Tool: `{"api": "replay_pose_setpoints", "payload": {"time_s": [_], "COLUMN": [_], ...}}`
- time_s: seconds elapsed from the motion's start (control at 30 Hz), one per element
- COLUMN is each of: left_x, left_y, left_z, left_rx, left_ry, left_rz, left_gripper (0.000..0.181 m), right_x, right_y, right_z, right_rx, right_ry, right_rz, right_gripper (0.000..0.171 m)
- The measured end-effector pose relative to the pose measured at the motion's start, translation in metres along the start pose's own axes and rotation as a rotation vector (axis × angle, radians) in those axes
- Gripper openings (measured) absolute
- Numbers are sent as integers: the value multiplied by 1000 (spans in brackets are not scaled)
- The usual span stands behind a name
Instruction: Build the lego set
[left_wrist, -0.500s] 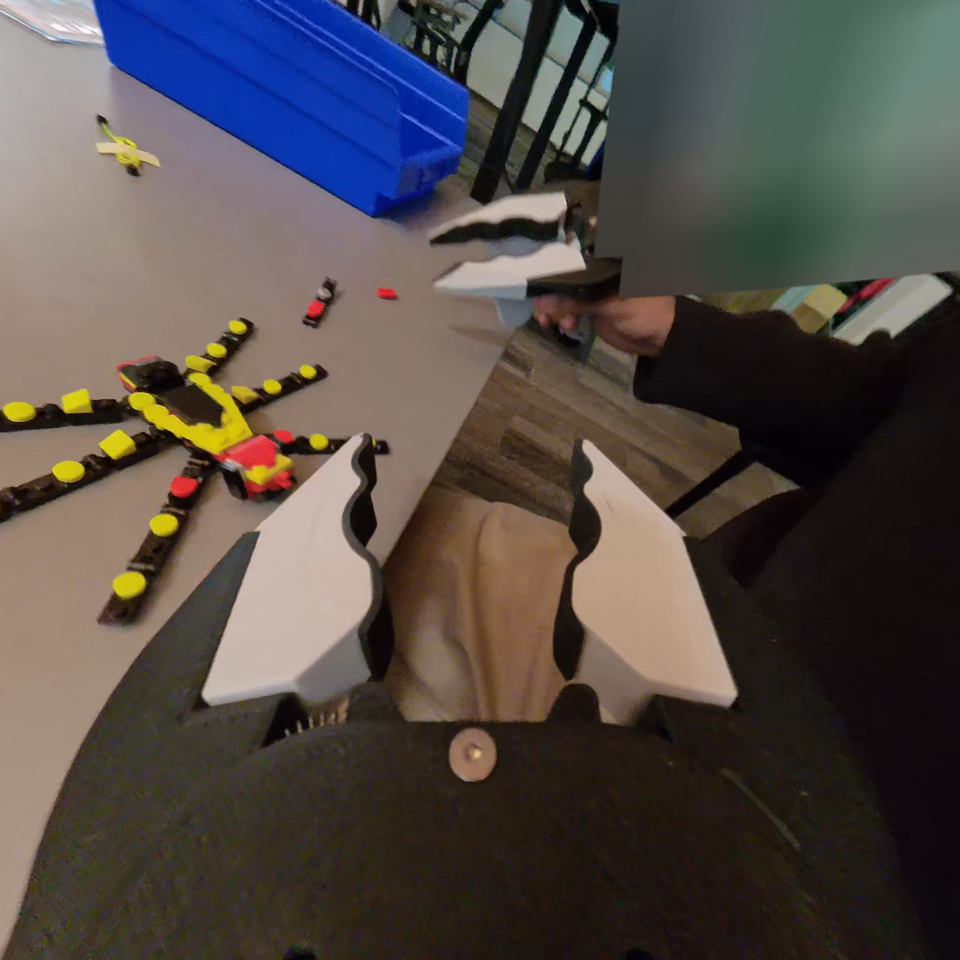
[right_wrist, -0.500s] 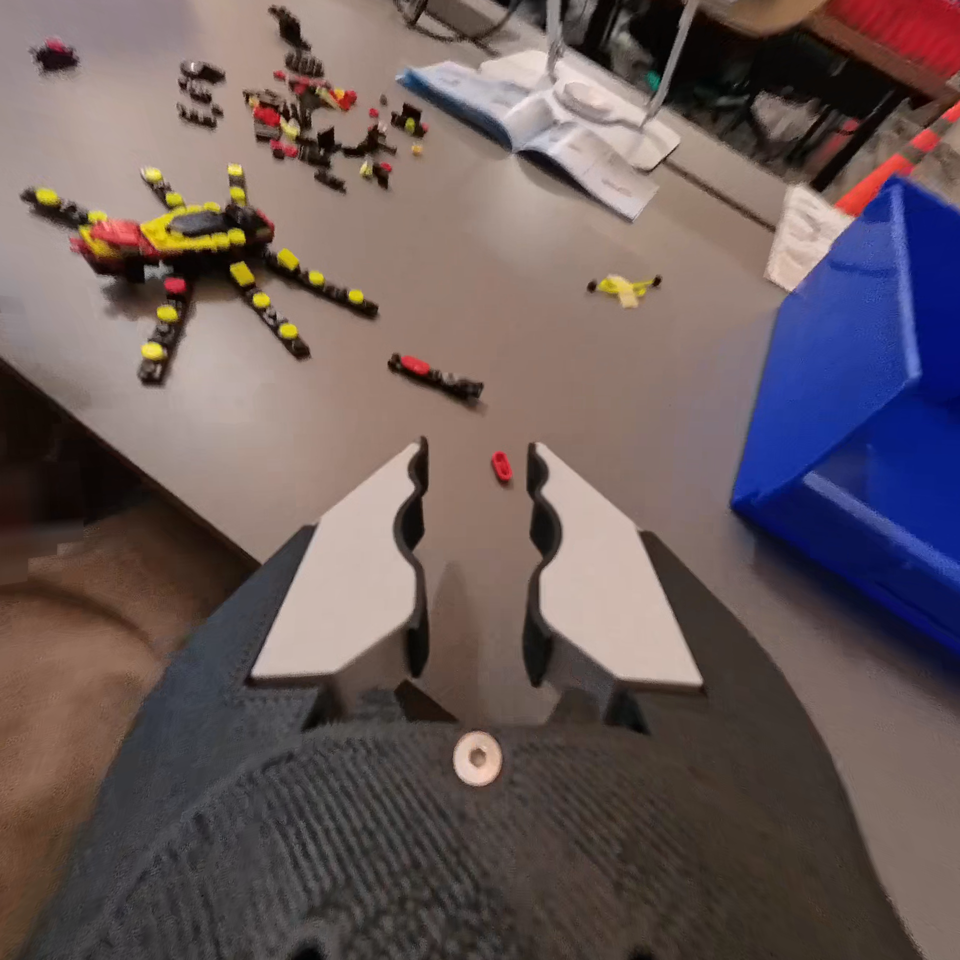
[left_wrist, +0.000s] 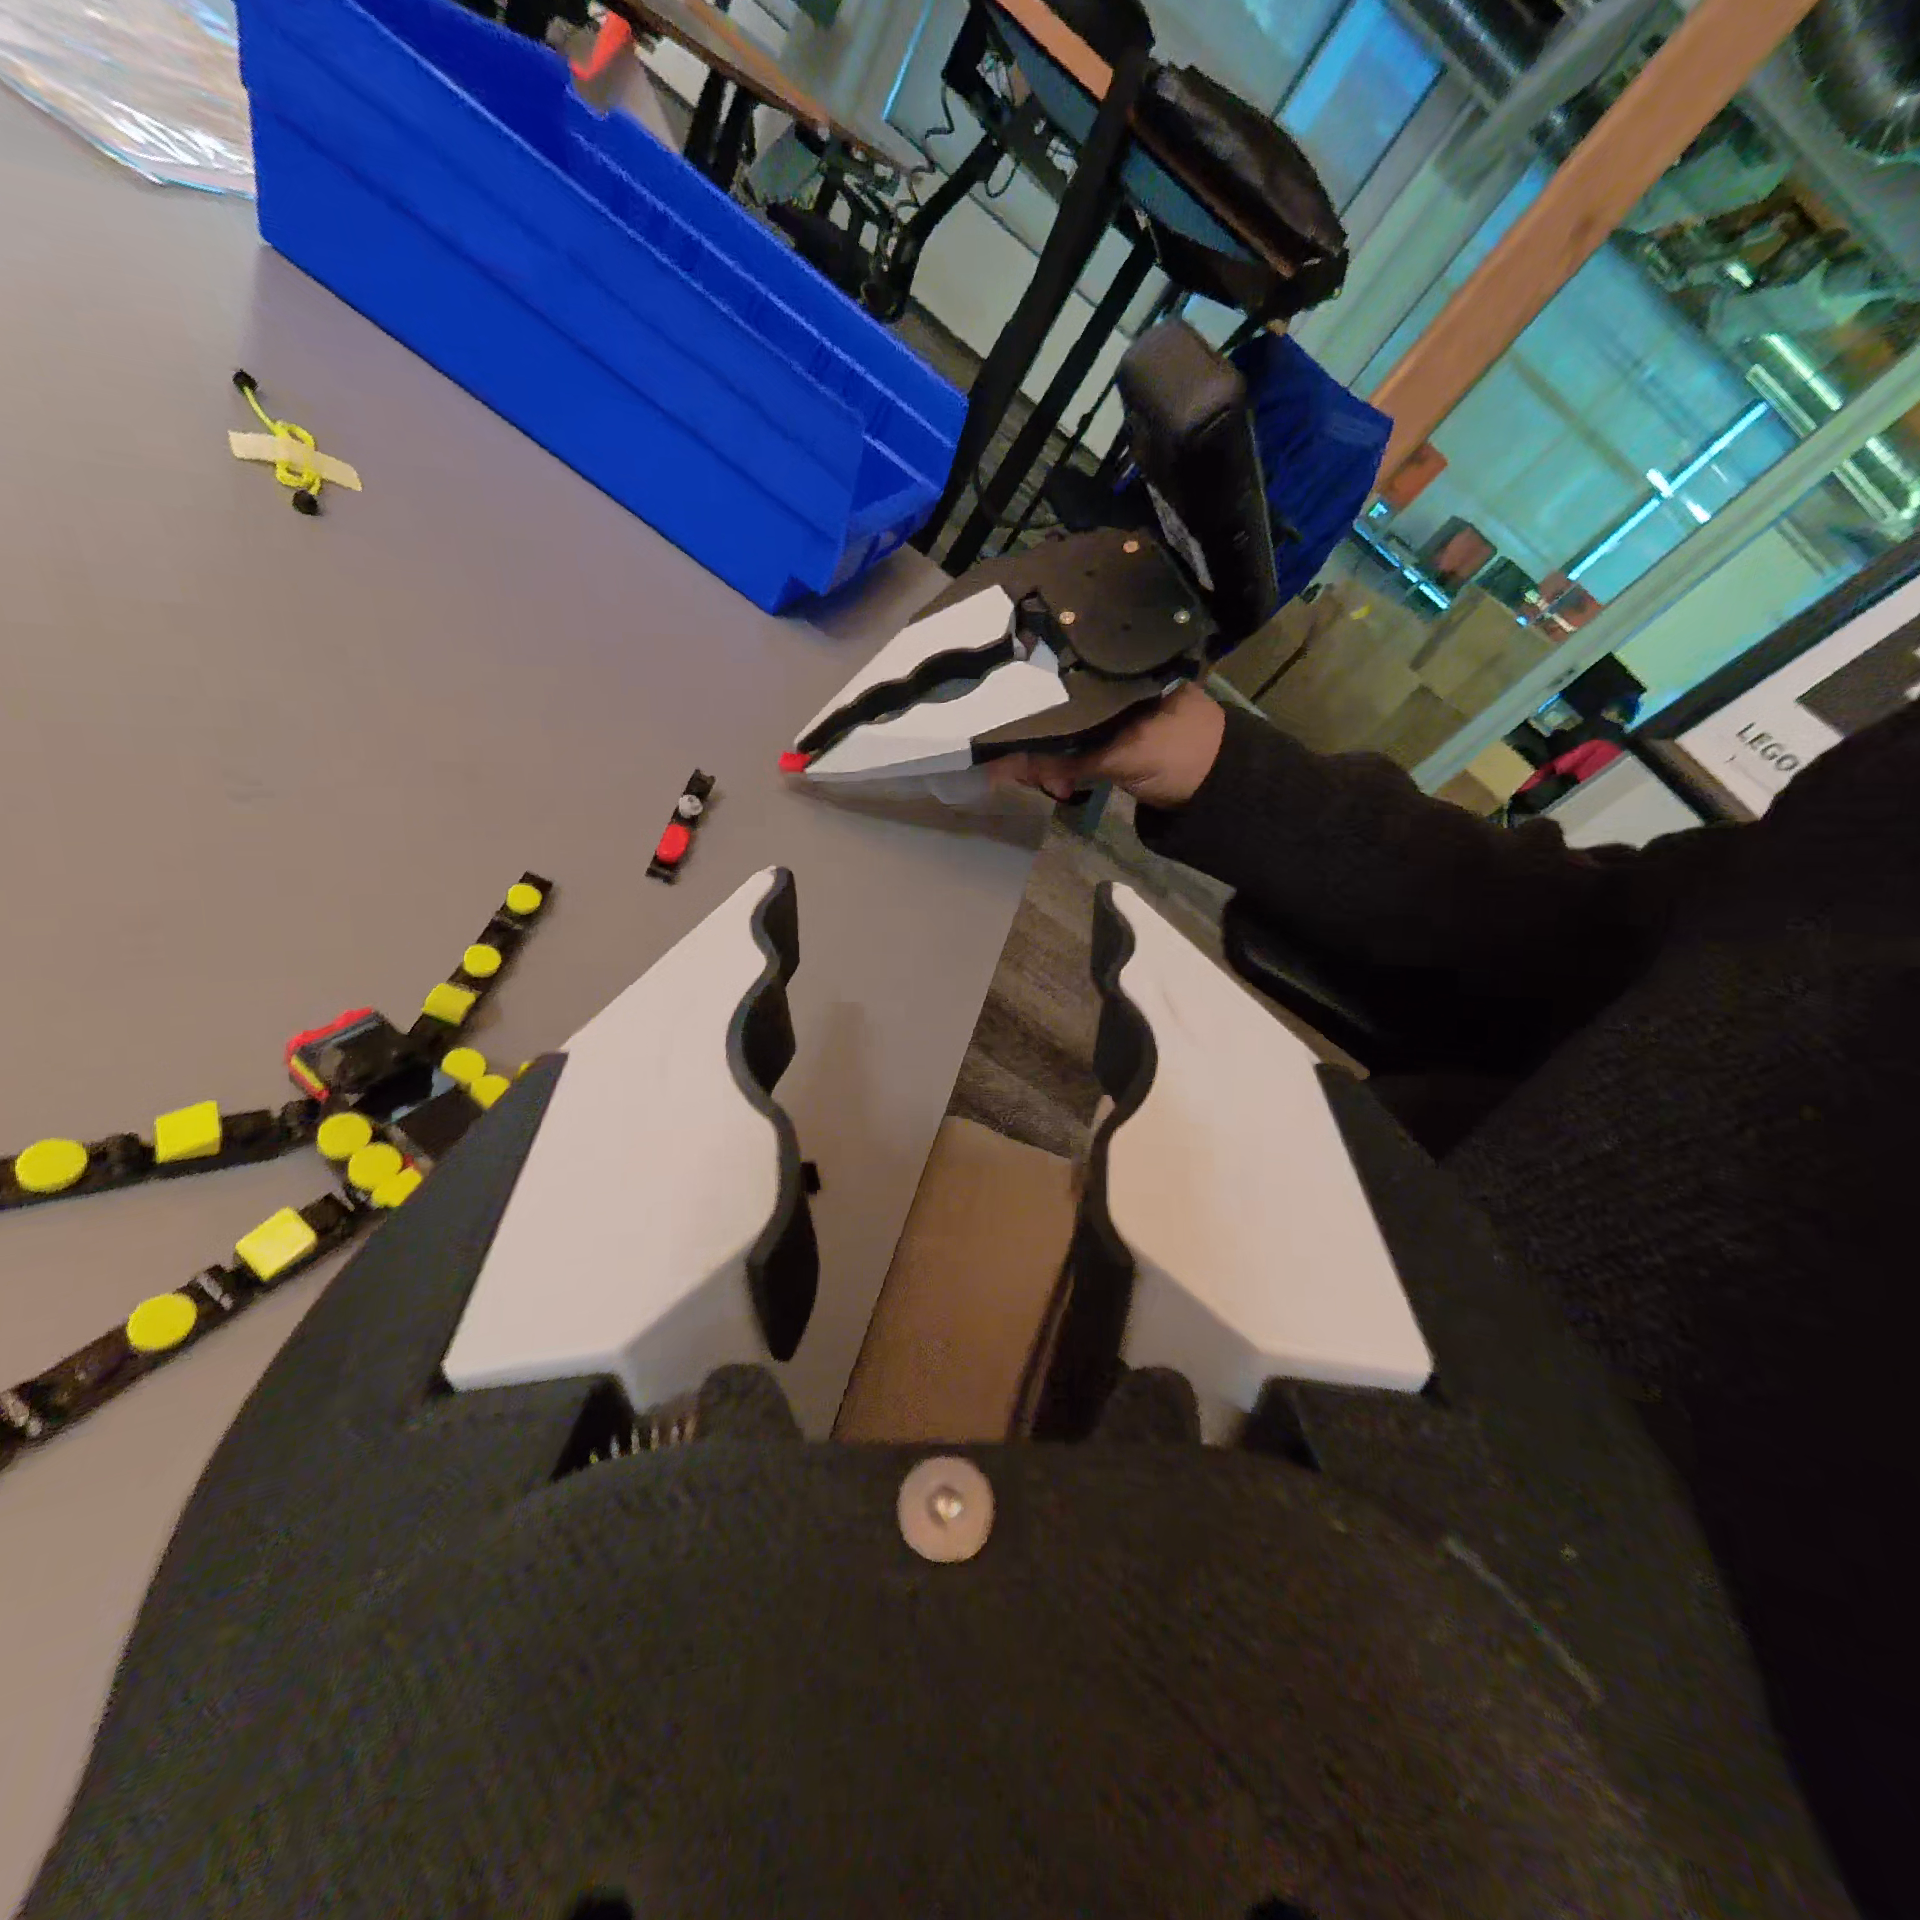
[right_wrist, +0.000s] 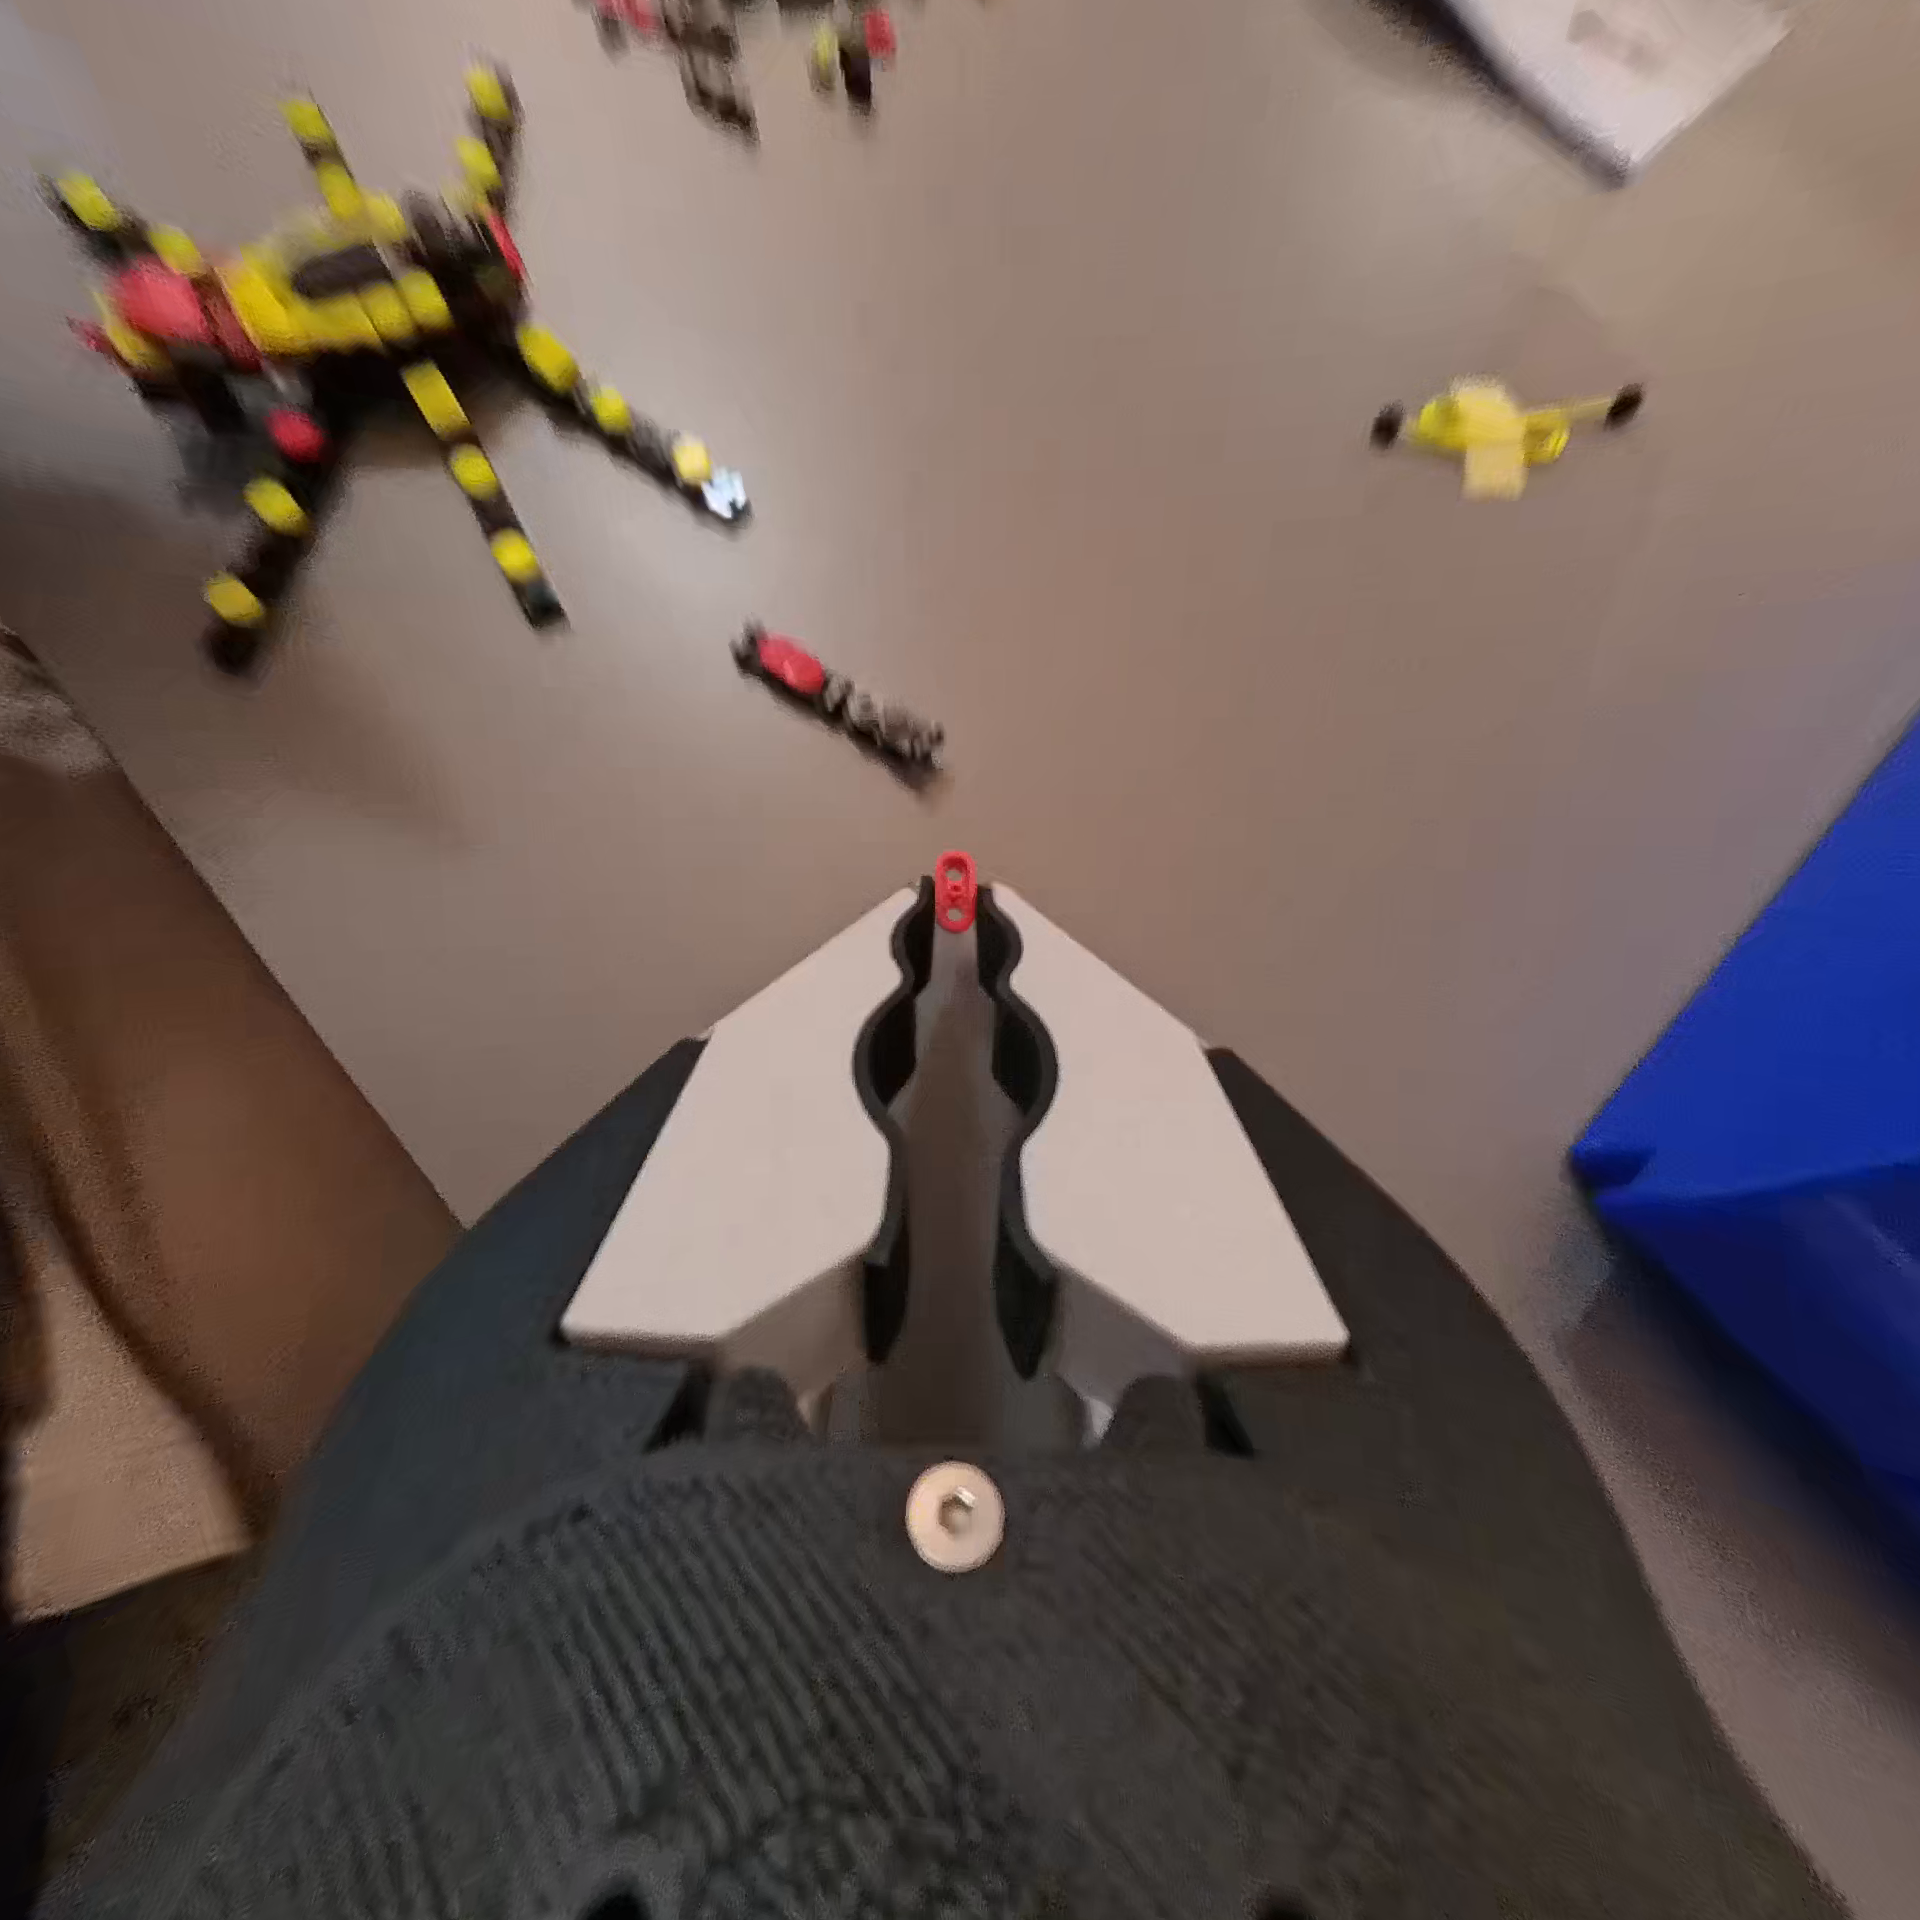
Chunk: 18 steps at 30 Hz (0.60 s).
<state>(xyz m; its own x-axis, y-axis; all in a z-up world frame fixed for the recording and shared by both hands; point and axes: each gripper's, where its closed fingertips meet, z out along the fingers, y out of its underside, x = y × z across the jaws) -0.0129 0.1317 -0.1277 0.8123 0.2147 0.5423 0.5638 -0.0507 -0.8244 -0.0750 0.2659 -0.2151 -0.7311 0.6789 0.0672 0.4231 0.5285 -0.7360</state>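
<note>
My right gripper (right_wrist: 954, 894) is shut on a small red lego piece (right_wrist: 954, 889) pinched at its tips, just above the grey table (right_wrist: 1143, 520). It also shows in the left wrist view (left_wrist: 805, 764), with the red piece (left_wrist: 793, 762) at its tips. A short black strip with a red stud (right_wrist: 836, 701) lies just ahead of it; the strip also shows in the left wrist view (left_wrist: 681, 826). The spider-like black, yellow and red lego model (right_wrist: 312, 332) lies at the far left; it also shows in the left wrist view (left_wrist: 343, 1101). My left gripper (left_wrist: 940, 914) is open and empty over the table's edge.
A blue bin (left_wrist: 582, 312) stands at the back of the table, also at the right of the right wrist view (right_wrist: 1787, 1195). A small yellow part with tape (right_wrist: 1496, 436) lies apart. Loose lego pieces (right_wrist: 748, 52) and a booklet (right_wrist: 1621, 73) lie far off. The grippers' ends are close to 20 centimeters from one another.
My right gripper has gone down onto the small red piece and shut on it. My left gripper has shifted over the model, near the table's edge, and stays open.
</note>
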Motion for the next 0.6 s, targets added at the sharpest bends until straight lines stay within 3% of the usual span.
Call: {"api": "replay_pose_setpoints", "payload": {"time_s": [0.1,0.23,0.4,0.6], "left_x": [-5,-6,9,35], "left_y": [-8,-16,-6,25], "left_z": [3,10,14,35], "left_rx": [12,-23,-99,-202], "left_ry": [-12,0,112,226], "left_rz": [54,279,500,695], "left_gripper": [53,42,29,24], "right_x": [-21,-74,-113,-133], "right_y": [-57,-96,-91,-71], "right_z": [-19,-34,-45,-51], "right_rx": [225,360,294,216], "right_ry": [-120,-508,-873,-920], "right_rz": [65,235,428,533], "right_gripper": [5,5,5,5]}}
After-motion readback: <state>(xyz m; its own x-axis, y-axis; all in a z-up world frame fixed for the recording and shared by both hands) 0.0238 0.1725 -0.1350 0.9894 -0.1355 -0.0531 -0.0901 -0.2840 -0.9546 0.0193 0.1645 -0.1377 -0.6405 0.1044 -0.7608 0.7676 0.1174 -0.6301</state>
